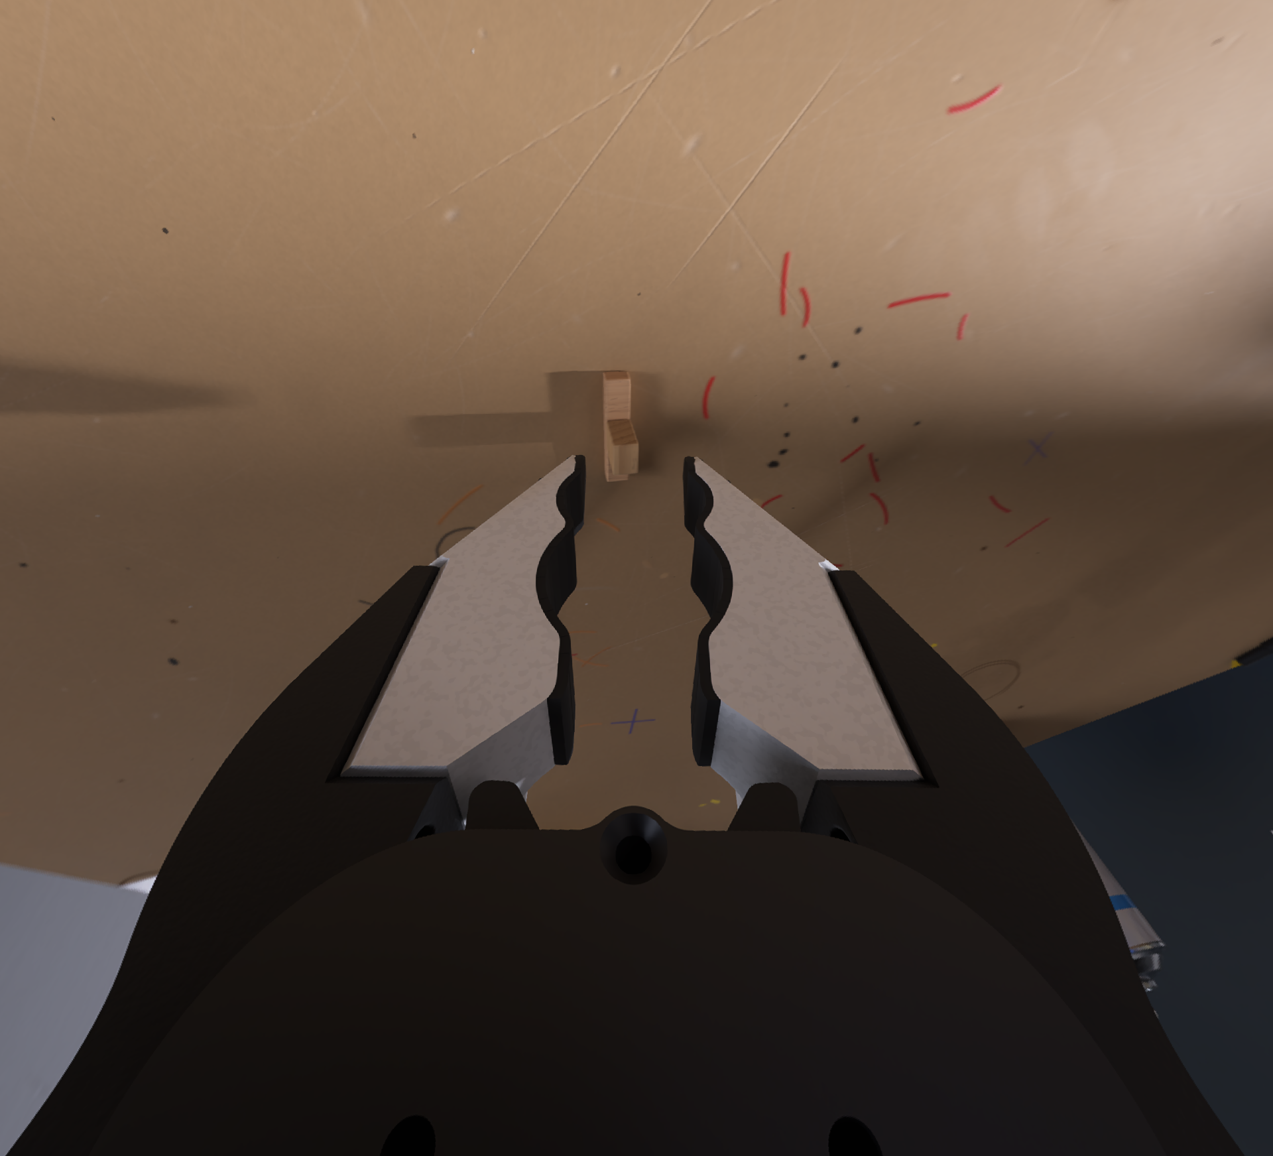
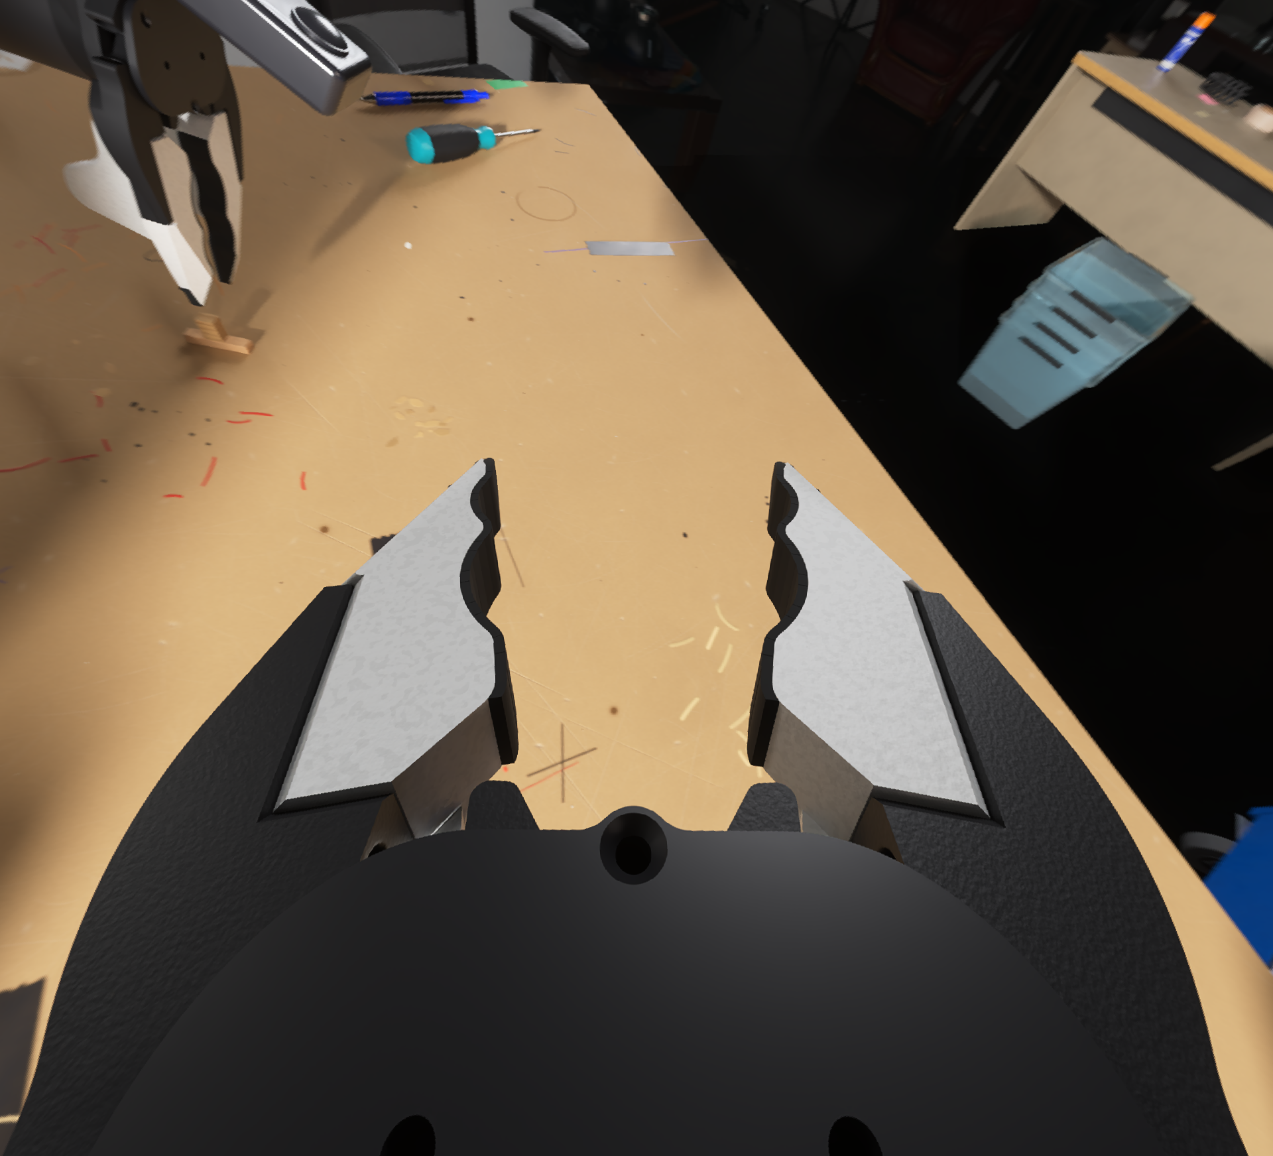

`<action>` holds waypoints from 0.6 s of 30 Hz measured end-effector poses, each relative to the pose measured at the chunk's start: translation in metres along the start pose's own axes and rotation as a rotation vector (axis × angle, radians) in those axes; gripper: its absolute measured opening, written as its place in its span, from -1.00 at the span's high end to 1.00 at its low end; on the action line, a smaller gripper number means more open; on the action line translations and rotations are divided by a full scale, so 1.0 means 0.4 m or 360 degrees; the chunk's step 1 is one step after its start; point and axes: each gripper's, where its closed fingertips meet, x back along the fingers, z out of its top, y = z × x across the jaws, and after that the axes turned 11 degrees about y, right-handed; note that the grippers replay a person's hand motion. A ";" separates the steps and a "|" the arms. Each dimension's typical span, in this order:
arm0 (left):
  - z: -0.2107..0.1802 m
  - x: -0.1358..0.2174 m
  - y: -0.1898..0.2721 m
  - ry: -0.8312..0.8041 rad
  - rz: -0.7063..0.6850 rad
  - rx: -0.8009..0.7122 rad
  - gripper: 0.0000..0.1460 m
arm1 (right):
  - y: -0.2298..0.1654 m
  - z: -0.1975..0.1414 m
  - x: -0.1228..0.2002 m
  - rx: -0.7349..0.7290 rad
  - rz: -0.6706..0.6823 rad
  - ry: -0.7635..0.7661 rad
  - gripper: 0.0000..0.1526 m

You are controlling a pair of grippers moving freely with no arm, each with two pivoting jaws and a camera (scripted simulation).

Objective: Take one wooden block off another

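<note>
Descent stage: left gripper (image 1: 633, 459), jaws spread and empty, above small pale upper wooden block (image 1: 622, 449) crossing long flat lower wooden block (image 1: 615, 396); centre, close on upper only.

You are looking at two matching grippers. The left gripper (image 1: 632, 461) and right gripper (image 2: 632, 465) are each showing a rounded matte-black body, a round recessed screw hole, speckled pale-grey finger plates, and wavy black rubber pads (image 2: 482, 572).
</note>
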 end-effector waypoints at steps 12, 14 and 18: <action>-0.048 -0.042 -0.008 -0.0250 -0.0016 -0.0116 0.70 | 0.009 -0.001 0.006 0.0106 -0.0042 -0.0011 -0.04; -0.053 -0.049 -0.009 -0.0282 -0.0032 -0.0108 0.71 | 0.010 -0.001 0.008 0.0116 -0.0047 -0.0019 -0.04; -0.067 -0.064 -0.015 -0.0364 -0.0044 -0.0062 0.74 | 0.008 -0.001 0.010 0.0142 -0.0043 -0.0025 -0.05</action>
